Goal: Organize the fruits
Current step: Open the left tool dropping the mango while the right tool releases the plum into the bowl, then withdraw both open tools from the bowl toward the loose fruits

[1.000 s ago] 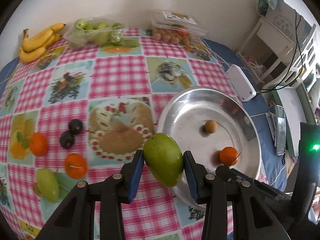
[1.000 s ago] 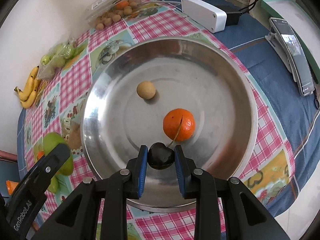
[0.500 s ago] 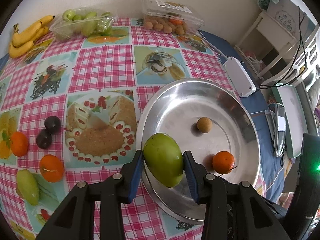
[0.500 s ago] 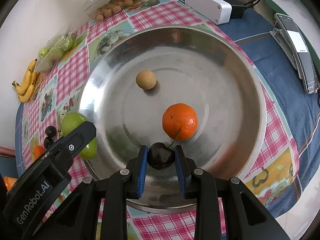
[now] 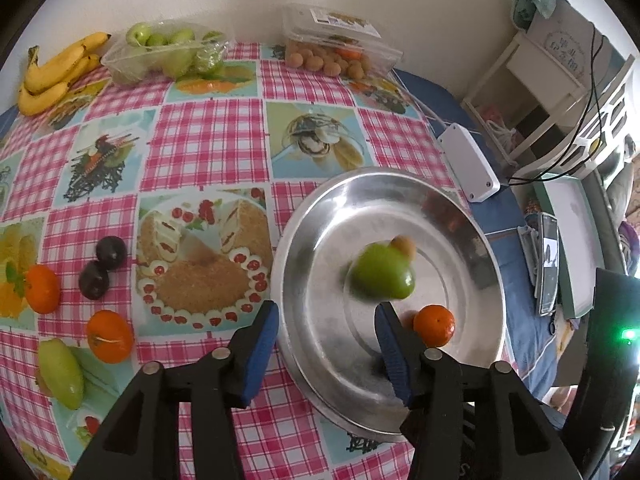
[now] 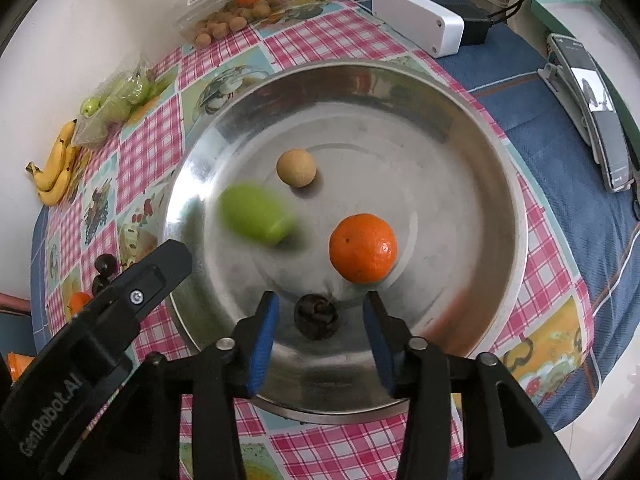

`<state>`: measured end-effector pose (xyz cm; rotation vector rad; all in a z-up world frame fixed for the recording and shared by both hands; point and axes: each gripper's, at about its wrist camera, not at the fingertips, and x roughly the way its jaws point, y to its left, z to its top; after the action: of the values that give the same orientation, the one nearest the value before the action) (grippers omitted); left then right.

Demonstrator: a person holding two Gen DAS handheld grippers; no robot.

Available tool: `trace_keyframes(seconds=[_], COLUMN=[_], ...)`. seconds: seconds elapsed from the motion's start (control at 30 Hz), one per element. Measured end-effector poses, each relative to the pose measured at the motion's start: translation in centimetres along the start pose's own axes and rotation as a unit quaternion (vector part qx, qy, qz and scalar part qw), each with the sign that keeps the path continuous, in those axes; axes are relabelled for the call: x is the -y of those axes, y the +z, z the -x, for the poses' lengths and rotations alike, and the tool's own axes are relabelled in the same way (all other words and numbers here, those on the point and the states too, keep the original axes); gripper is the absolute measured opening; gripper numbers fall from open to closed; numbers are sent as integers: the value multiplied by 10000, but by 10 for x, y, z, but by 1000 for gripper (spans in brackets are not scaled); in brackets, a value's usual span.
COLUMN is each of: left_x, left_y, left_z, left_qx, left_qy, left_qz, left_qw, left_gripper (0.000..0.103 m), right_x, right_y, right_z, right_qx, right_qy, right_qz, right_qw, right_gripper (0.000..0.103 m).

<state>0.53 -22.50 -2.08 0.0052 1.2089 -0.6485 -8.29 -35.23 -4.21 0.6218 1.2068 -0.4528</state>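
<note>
A silver metal plate holds a tangerine, a small tan fruit and a blurred green mango. My left gripper is open and empty over the plate's near-left rim. My right gripper is open; a dark cherry lies on the plate between its fingers. On the cloth left of the plate lie two dark plums, two tangerines and another green mango.
Bananas, a tray of green fruit and a clear box of small brown fruit line the far edge by the wall. A white box and a phone lie right of the plate.
Both grippers have opened. The left one let go of the green mango, which is moving in the plate. The right one let go of the cherry, now resting on the plate.
</note>
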Motion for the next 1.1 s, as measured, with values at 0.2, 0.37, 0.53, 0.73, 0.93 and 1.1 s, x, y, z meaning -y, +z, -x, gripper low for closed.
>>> trace_keyframes(seconds=[0.2,0.37,0.53,0.73,0.93,1.1], left_x=[-19,-50,-79,-98,-106,-110], left_y=[1,-3,-12,-16,-15,-14], left_z=[13,20,20,34,40,43], left_qx=[34,-22,-216,-101,-87,-63], left_qy=[340,920,1193,1241,1251,1283], left_qz=[169,397,661,800,852,927], left_qw=[9993,9950,9904,9890,9884,9874], left_gripper=[60,64,67,74,75,78], right_x=[-2,-3,-4,-9,-10,-9], right_y=[-1,-3,-5,-9,-10,-10], right_z=[11,15,18,22,20,19], right_qx=[144,168,186,262,256,247], right_qy=[-58,-124,-190,-251,-326,-385], right_qz=[40,51,96,131,114,92], right_qw=[9999,9998,9996,9993,9991,9989], right_gripper=[53,53,53,53,53,53])
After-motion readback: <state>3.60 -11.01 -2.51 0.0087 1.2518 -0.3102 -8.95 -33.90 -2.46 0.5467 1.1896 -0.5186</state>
